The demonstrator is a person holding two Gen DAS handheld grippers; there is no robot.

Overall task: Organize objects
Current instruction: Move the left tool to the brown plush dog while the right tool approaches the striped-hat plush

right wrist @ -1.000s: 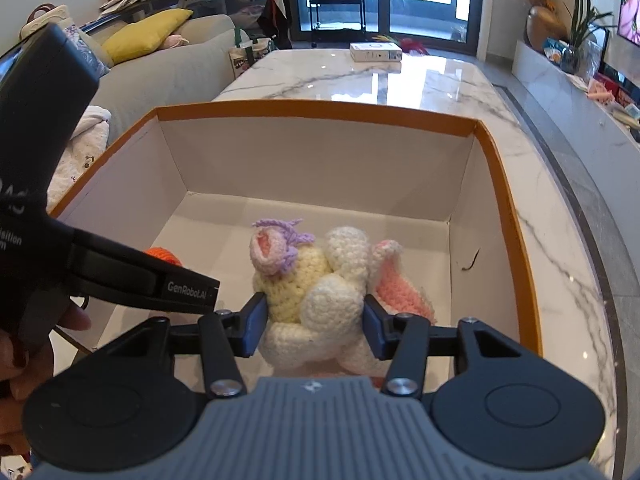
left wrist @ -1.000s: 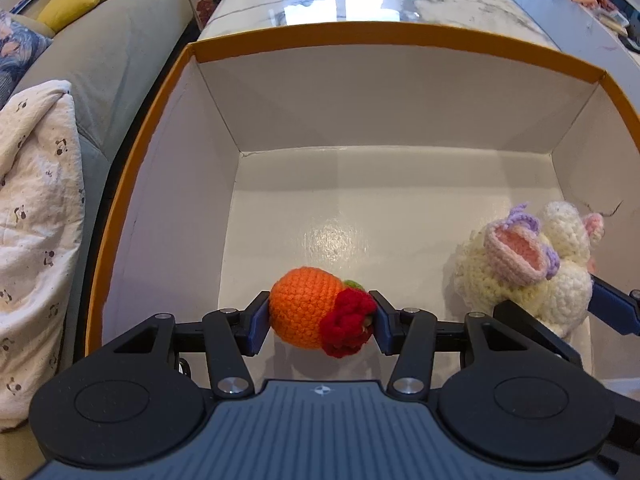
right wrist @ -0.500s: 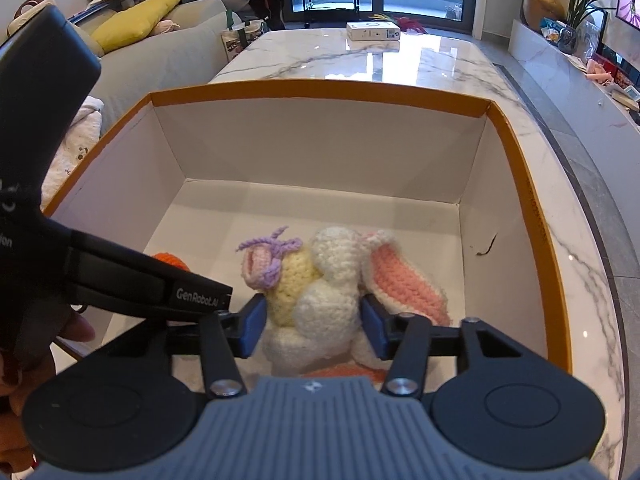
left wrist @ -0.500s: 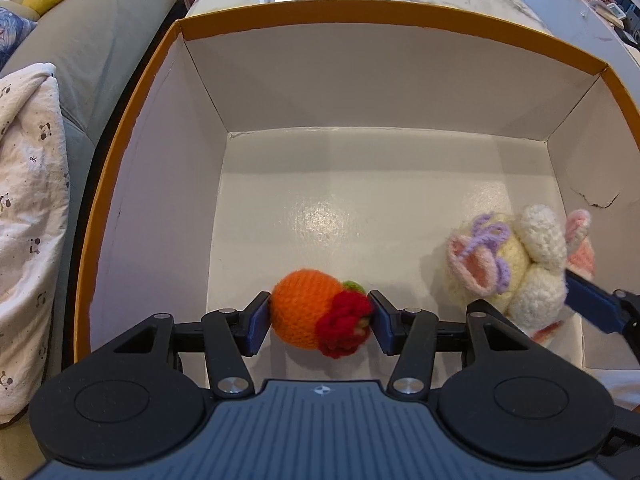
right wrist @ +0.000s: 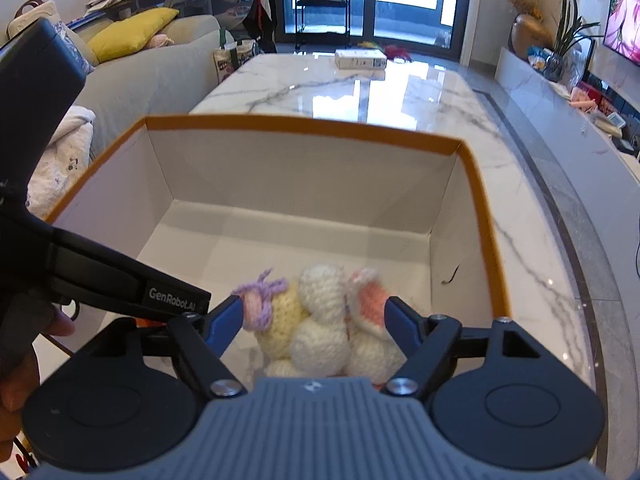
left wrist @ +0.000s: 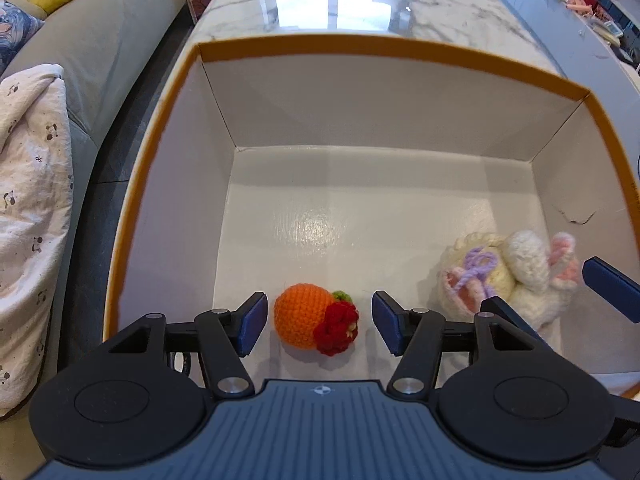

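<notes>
An orange crochet ball with a red flower [left wrist: 308,320] lies on the floor of a white box with an orange rim [left wrist: 360,46]. My left gripper [left wrist: 318,326] is open around it, with gaps on both sides. A cream crochet bunny with pink ears and a purple bow [left wrist: 516,276] lies at the box's right side. In the right wrist view the bunny [right wrist: 320,324] sits between the open fingers of my right gripper [right wrist: 316,322], not squeezed. The box rim [right wrist: 304,126] shows there too.
The box stands on a marble table [right wrist: 360,88]. A grey sofa [left wrist: 100,40] with a patterned blanket [left wrist: 28,200] is to the left. A small white carton [right wrist: 360,59] lies at the table's far end. The left gripper's body [right wrist: 100,276] crosses the right wrist view.
Both grippers have opened and let go of their toys. The orange ball and the bunny now rest on the box floor. Both grippers have pulled back and up.
</notes>
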